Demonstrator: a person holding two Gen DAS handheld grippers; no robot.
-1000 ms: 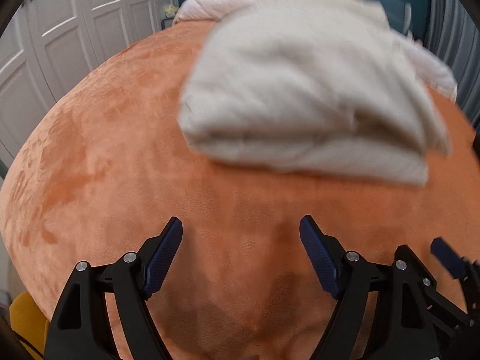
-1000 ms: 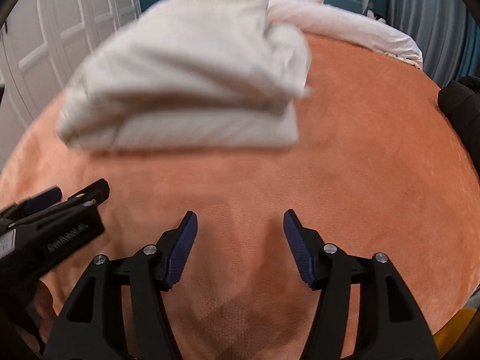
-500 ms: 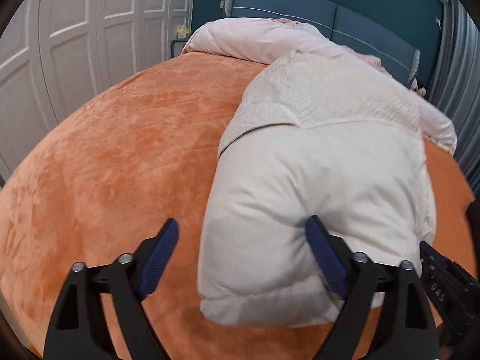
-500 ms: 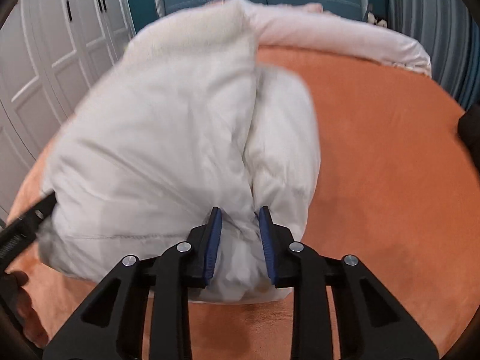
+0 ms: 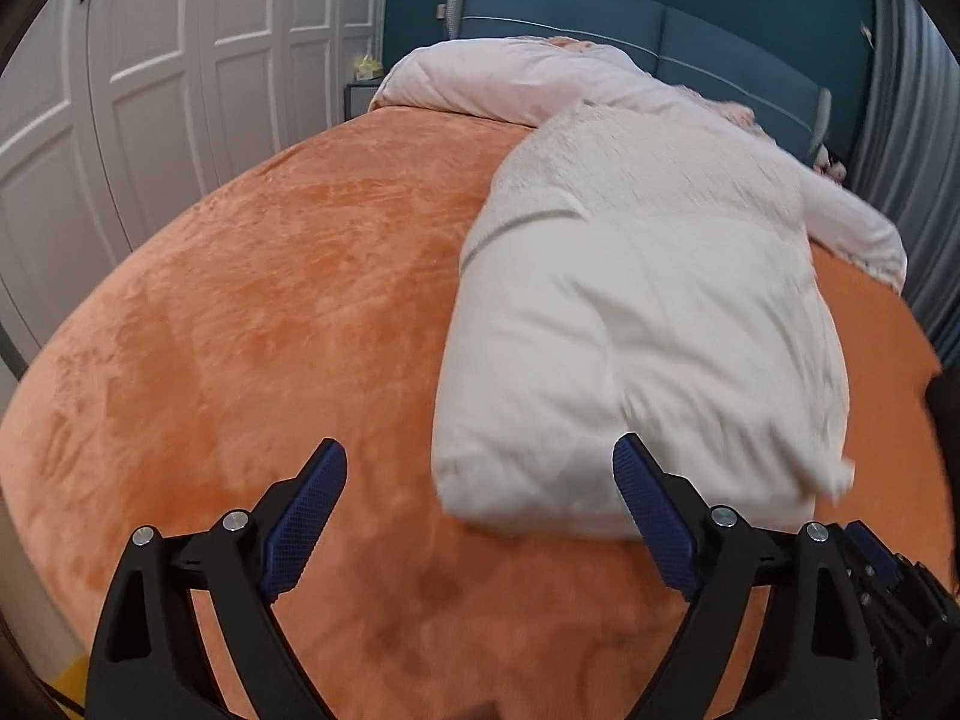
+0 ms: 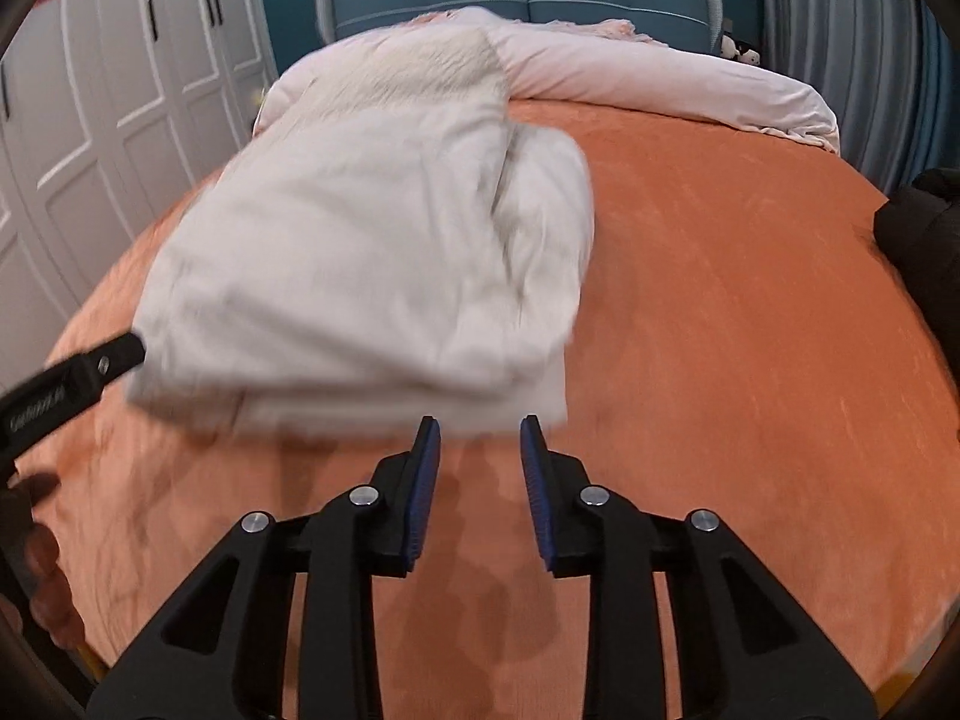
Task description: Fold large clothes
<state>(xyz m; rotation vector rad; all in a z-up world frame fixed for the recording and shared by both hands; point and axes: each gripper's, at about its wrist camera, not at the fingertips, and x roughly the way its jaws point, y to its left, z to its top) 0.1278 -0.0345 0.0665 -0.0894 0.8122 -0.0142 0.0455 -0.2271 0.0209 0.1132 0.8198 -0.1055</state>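
the folded white coat (image 5: 648,324) lies on the orange blanket (image 5: 252,324) that covers the bed, a thick bundle with its fleecy lining showing at the far end, close to the pale pink duvet (image 5: 516,78) bunched by the blue headboard (image 5: 690,30). the picture of it is a little blurred

the left gripper (image 5: 480,516) has its jaws spread wide with nothing between them; its right-hand blue pad overlaps the near corner of the coat in this view, but whether it touches the cloth cannot be told. the right gripper (image 6: 480,480) stands just short of the coat's near edge, its jaws narrow; they have just been opening a little, and only bare blanket shows in the gap, so it grips nothing

white wardrobe doors (image 5: 150,90) run along the left of the room. in the right wrist view the tip of the left gripper pokes in beside the coat's left edge, and a dark garment (image 6: 924,222) sits at the right side of the bed
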